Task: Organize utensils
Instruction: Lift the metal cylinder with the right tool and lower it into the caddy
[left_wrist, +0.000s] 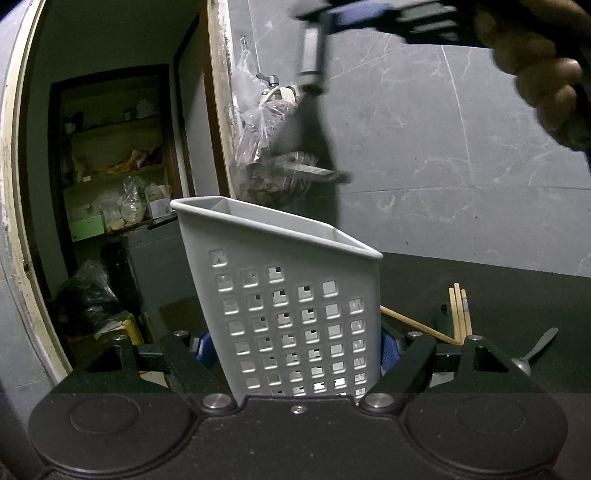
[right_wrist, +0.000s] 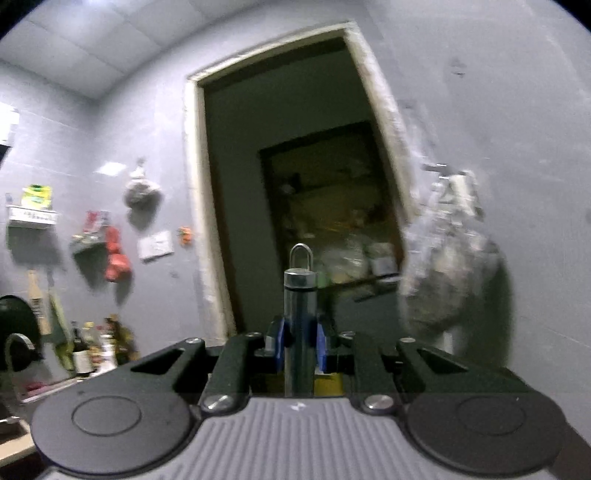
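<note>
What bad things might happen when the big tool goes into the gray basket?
The spatula hangs high above the gray basket; it might miss the opening. The right tongs pinch only its round handle, so it could twist or slip. The basket is tilted in the left tongs; a bump might tip it.

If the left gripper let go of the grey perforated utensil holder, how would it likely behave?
The utensil holder looks like thin perforated plastic, so probably light. It is tall and narrow and looks tilted in the left gripper, so it may tip. It appears rigid, not floppy.
</note>
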